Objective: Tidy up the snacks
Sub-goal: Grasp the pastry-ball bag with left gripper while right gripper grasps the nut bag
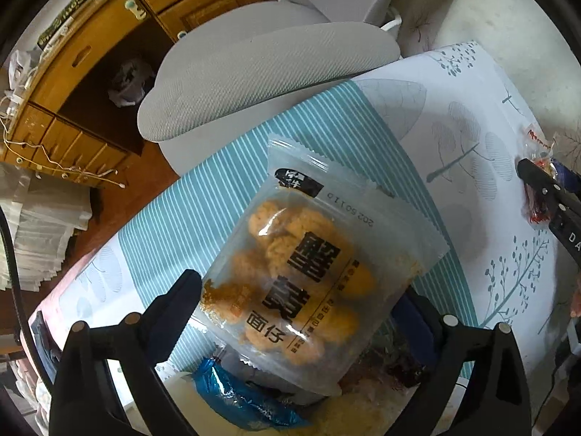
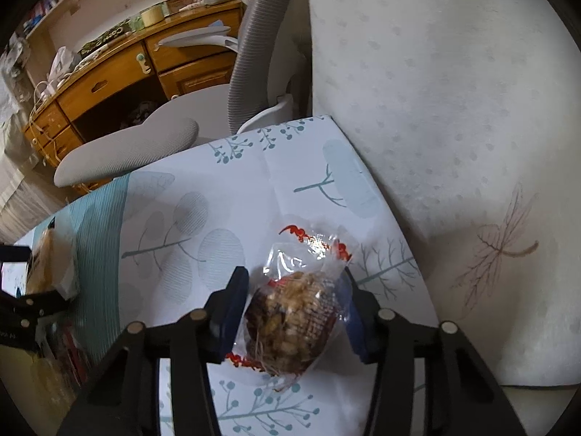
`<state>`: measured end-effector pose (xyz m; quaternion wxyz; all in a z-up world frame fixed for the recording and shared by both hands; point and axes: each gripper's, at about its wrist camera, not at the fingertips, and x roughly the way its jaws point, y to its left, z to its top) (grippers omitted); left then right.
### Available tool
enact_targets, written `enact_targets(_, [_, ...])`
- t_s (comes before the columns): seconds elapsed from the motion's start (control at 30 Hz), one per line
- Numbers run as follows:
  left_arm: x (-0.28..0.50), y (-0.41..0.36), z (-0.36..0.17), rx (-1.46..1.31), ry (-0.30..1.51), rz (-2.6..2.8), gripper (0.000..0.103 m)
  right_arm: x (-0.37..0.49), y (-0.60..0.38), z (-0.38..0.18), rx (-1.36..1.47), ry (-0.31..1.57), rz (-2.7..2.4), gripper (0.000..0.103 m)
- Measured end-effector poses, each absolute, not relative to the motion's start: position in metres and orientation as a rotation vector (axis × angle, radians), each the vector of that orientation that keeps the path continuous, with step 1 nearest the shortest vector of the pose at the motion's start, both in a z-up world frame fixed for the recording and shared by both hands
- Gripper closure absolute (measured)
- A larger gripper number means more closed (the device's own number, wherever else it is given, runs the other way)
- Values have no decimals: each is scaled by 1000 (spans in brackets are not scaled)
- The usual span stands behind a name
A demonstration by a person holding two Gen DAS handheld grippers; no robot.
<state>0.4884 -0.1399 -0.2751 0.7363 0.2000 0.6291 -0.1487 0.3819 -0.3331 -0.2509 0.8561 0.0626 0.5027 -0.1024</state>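
Leaf-printed white-and-teal tablecloth carries both snacks. Left gripper straddles the translucent pouch of orange crackers; contact cannot be confirmed. Right gripper clamps the clear-wrapped nut cake. Grip mid-body, avoid crushing, lift vertically.

Noted the snack bag between my left claw fingers, over smaller packets. Well to its right, the wrapped cake sat on the tabletop between my right claw fingers. Chair behind tabletop; desk beyond.
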Motion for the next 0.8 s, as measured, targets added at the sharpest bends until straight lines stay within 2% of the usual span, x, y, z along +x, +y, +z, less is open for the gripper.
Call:
enact_targets(0.2, [476,-145,-270,459,1349,-284,12,367,-332,-250,141,1076,-193,56])
enact_targets(0.43, [459,-157,-257,416,1384,-269,13,338,-324,-250,173,1137,-159,57])
enact_targets(0.8, [418,-171,-192,407,1365,-318,12,287,-301,-234,329,1238,-66,57])
